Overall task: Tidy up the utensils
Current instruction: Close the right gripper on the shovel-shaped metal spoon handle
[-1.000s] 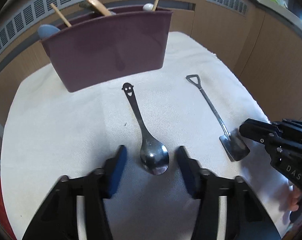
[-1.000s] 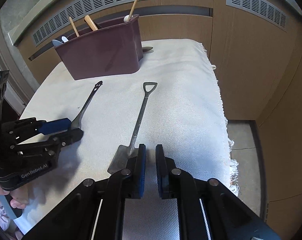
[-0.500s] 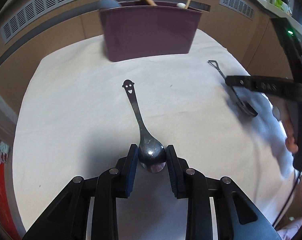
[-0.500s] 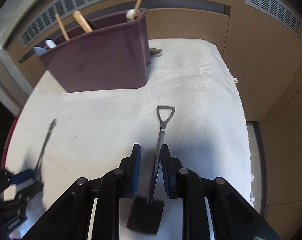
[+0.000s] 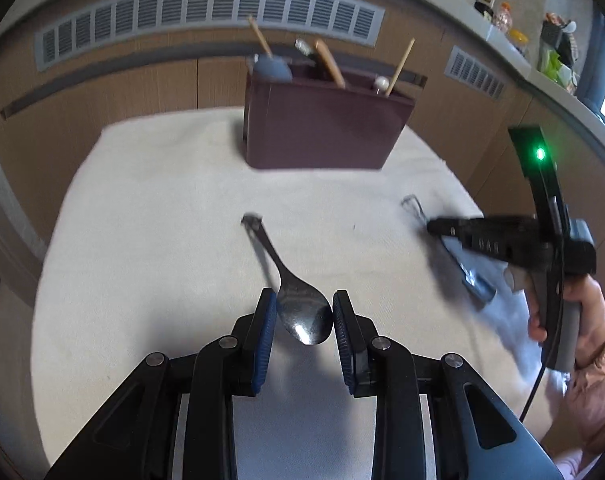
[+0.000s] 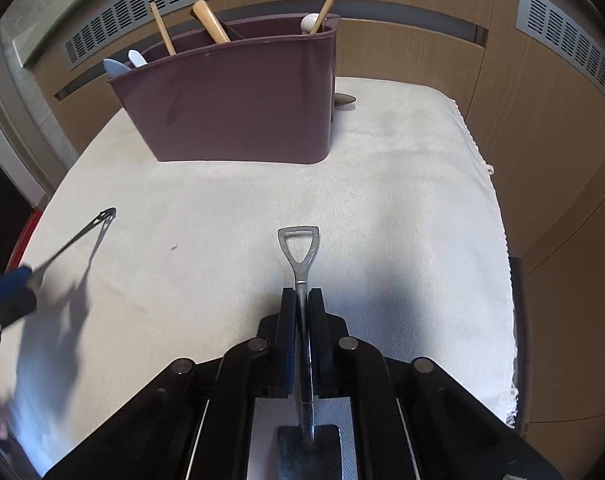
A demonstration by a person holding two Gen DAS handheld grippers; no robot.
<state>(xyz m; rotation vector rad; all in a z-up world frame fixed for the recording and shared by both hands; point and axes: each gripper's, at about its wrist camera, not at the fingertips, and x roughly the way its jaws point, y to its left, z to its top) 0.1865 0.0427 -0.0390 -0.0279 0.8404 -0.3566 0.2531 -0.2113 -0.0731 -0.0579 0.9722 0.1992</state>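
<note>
The polished steel spoon with a cut-out face at its handle end [image 5: 298, 312] hangs clear of the cream woven cloth [image 5: 162, 240], its bowl pinched edge to edge between the blue-padded fingers [image 5: 267, 332] of the left gripper [image 5: 304, 326]; those jaws have just been closing on the bowl. The handle juts forward and slightly left, out towards the dark maroon plastic utensil caddy [image 5: 322, 136]. A bowl held by its rims is a slippery hold, so the carry should be smooth and unhurried, with no quick wrist roll that could let the spoon swivel.

The small steel spoon shaped like a shovel, with a looped handle [image 6: 302, 264], is clamped by its thin shaft in the right gripper [image 6: 302, 300], whose fingers are pressed nearly together on it; these jaws too have just been closing. Its flat blade sits low and close to the camera, and the loop points ahead at the caddy.

Both pieces seem bound for the caddy, which stands at the far side of the cloth-covered worktop and already holds wooden-handled utensils [image 6: 210, 20] and pale spoons. I would deliver one at a time so that the grippers do not cross, lift high enough to clear the rim, tip each handle downward over a free compartment away from the leaning sticks, and release only when the tip is well inside. Which compartment is free cannot be told from here.
</note>
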